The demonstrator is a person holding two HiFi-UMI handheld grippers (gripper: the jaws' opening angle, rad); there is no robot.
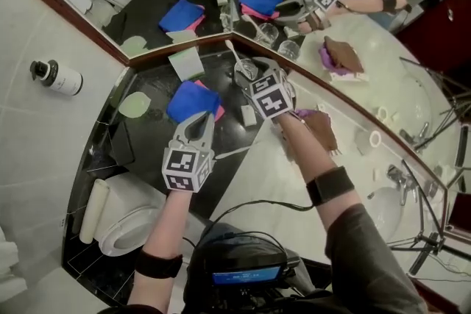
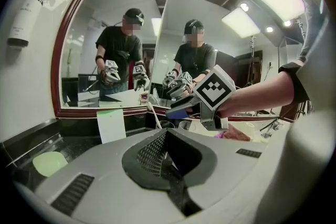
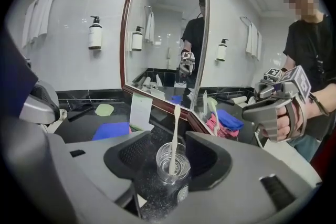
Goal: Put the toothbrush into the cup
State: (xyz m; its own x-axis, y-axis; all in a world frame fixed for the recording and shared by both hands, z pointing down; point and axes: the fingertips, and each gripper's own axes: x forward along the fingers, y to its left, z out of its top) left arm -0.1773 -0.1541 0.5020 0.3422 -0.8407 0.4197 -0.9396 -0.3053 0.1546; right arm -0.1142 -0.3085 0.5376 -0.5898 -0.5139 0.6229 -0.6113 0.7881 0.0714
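Right gripper view, lower centre: toothbrush (image 3: pixel 174 128) stands in the cup (image 3: pixel 173 168) — placement looks complete. Your right gripper (image 3: pixel 169 150) is spread wide around the cup, gripping nothing; your left gripper (image 2: pixel 164 155) is closed, empty. Remaining, by judgement — withdraw.
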